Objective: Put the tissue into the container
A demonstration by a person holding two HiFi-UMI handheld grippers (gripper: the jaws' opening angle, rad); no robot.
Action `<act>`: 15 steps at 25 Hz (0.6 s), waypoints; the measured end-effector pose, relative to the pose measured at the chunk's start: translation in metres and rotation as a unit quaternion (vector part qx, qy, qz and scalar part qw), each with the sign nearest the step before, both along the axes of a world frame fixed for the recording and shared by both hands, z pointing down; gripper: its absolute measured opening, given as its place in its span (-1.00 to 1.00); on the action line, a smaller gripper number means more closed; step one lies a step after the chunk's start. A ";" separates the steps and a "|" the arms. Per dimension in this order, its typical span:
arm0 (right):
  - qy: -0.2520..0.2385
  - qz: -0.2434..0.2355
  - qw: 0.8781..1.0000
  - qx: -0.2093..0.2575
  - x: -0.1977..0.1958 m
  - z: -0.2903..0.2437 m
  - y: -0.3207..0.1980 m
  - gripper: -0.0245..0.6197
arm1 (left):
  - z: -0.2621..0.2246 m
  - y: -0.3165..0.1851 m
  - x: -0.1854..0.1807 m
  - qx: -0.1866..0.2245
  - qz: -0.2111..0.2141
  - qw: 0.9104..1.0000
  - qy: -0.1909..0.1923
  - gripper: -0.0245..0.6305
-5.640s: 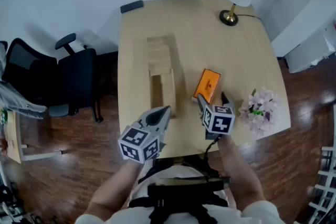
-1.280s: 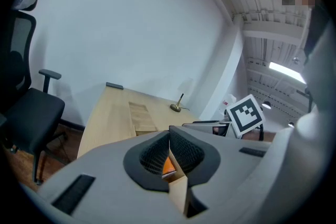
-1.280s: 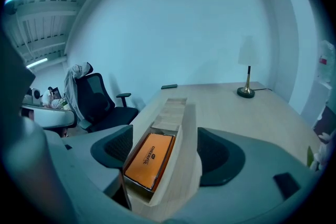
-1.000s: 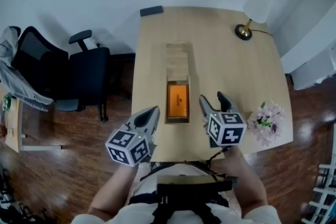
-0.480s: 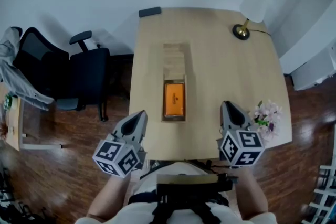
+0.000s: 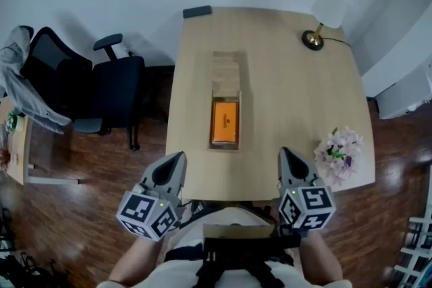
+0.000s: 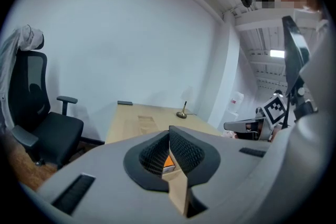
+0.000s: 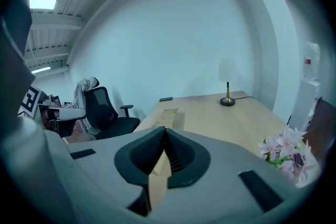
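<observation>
The orange tissue pack point(image 6: 225, 122) lies flat in the near end of the long wooden container point(image 6: 227, 66) at the middle of the table. A sliver of the pack point(image 7: 168, 161) shows past the left jaws. My left gripper point(image 6: 177, 157) hovers at the table's near left edge, shut and empty. At the near right edge is my right gripper point(image 6: 286, 153), also shut with nothing in it. Both are well short of the container. In the left gripper view point(image 7: 169, 131) and the right gripper view point(image 8: 165, 131) the jaws meet. The container point(image 8: 168, 114) lies ahead.
A brass lamp point(image 6: 316, 34) stands at the table's far right corner. A bunch of pink flowers point(image 6: 339, 157) lies beside my right gripper. A dark flat object point(image 6: 197, 11) sits at the far edge. A black office chair point(image 6: 88, 88) with a grey garment stands left.
The tissue pack went from the table beside the container into it. Both grippers drew back toward the near edge and apart. The right jaws closed.
</observation>
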State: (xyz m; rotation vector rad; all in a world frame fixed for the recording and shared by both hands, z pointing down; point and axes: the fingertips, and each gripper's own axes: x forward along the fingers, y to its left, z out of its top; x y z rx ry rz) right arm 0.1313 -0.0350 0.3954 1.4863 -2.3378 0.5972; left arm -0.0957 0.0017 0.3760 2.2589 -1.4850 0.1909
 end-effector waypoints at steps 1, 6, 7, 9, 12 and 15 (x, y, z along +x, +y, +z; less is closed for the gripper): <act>0.001 -0.004 1.000 -0.003 -0.001 0.001 0.003 -0.92 | 0.001 0.002 0.000 -0.002 -0.002 1.000 -0.003 -0.94; 0.003 -0.008 1.000 -0.007 -0.001 0.002 0.010 -0.92 | 0.005 0.009 0.000 -0.007 -0.004 1.000 -0.006 -0.94; 0.009 -0.008 1.000 -0.003 -0.001 0.001 0.011 -0.92 | 0.005 0.010 0.001 -0.007 -0.004 1.000 -0.007 -0.94; 0.027 -0.013 1.000 0.006 -0.002 -0.001 0.012 -0.93 | 0.006 0.013 0.001 -0.009 -0.002 1.000 -0.006 -0.94; 0.034 -0.027 0.999 -0.003 -0.007 0.001 0.015 -0.92 | 0.009 0.016 0.002 -0.012 0.000 1.000 -0.003 -0.94; 0.011 -0.025 1.000 -0.015 -0.009 0.002 0.017 -0.93 | 0.010 0.019 0.003 -0.014 0.002 1.000 -0.001 -0.94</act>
